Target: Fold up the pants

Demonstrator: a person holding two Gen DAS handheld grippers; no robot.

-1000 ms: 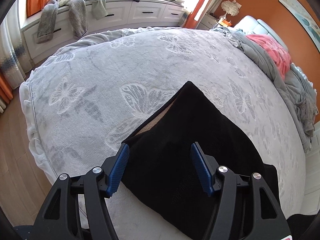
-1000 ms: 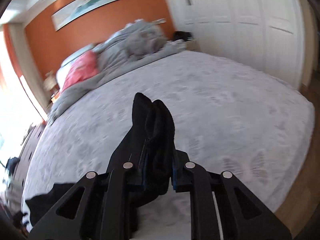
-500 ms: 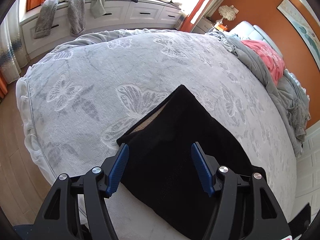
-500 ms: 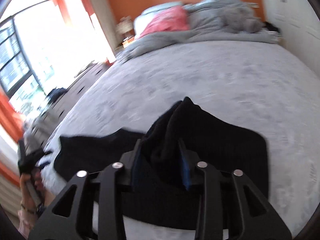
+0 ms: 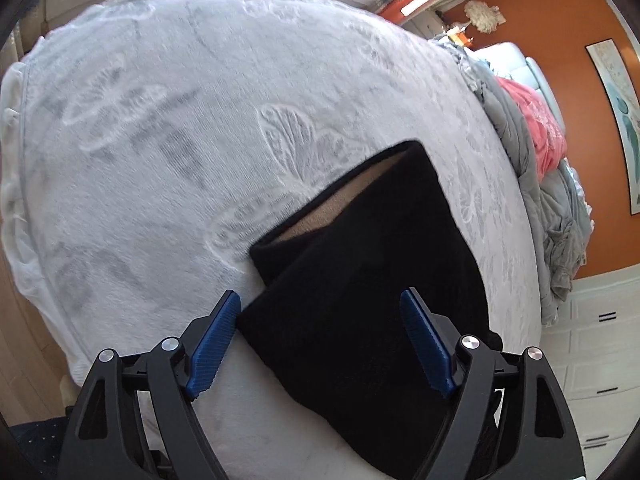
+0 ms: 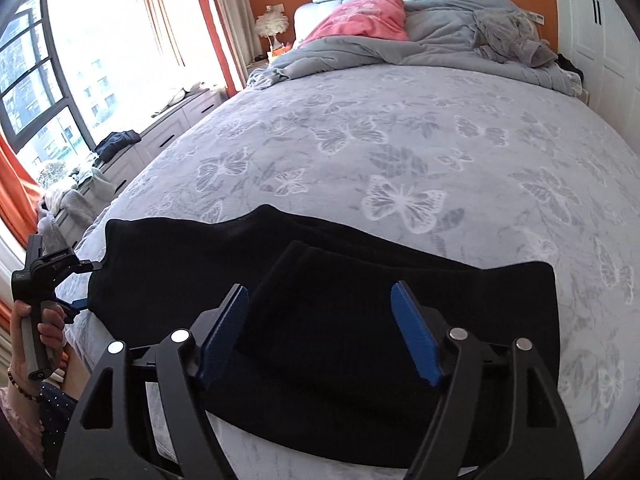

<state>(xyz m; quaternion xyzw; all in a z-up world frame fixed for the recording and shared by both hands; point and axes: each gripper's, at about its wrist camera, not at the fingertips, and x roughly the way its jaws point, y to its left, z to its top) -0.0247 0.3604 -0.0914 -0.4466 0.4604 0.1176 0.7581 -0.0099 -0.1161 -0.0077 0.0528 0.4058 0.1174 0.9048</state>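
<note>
Black pants [image 5: 360, 260] lie on the grey butterfly bedspread [image 5: 160, 120], their waist end gaping to show a tan lining. My left gripper [image 5: 322, 312] hovers over that end with its jaws opening, pads clear of the cloth. In the right wrist view the pants [image 6: 200, 248] stretch across the bed's near edge, with one part folded back over the rest. My right gripper [image 6: 320, 304] stands above the folded layer, its jaws opening and gripping nothing. The left gripper [image 6: 89, 285] shows at the pants' left end, held by a hand.
A rumpled grey duvet [image 6: 440, 40] and a pink pillow [image 6: 360, 20] fill the head of the bed. A window bench [image 6: 168, 128] strewn with clothes runs along the left. White wardrobe doors [image 6: 600, 40] stand on the right. Wooden floor [image 5: 24, 340] lies beyond the bed's edge.
The right gripper has let go of the bunched pants cloth, which now lies folded flat, and its view swung towards the window. The left gripper sank closer to the waist end and spread wider.
</note>
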